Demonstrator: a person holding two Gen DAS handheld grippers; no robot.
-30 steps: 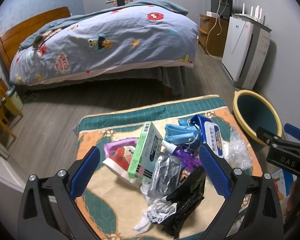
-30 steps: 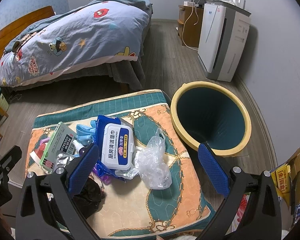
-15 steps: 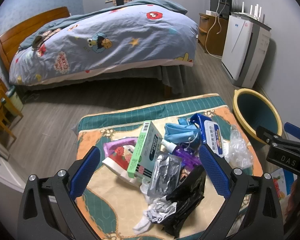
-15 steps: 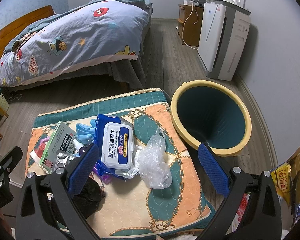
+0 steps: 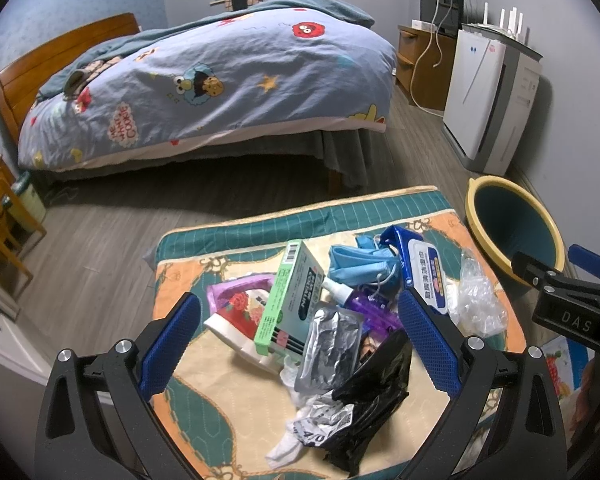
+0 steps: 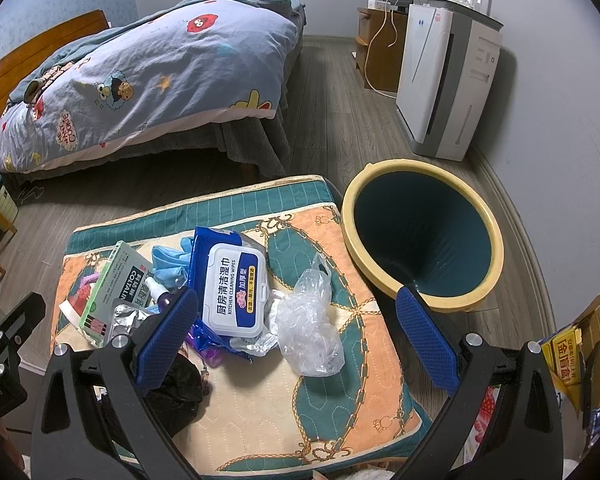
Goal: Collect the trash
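Trash lies heaped on a quilted cushion (image 6: 340,400): green box (image 5: 292,292), blue wipes pack (image 6: 232,284), clear plastic bag (image 6: 308,328), foil pouch (image 5: 332,348), black bag (image 5: 376,396), blue face mask (image 5: 356,264). Left tongs (image 5: 300,344) hover over the heap, jaws apart, gripping nothing. Right tongs (image 6: 296,336) hover above the clear bag, jaws apart and empty. Yellow-rimmed bin (image 6: 420,236) stands on the floor just beside the cushion's right edge. Bed (image 6: 140,80) stands behind.
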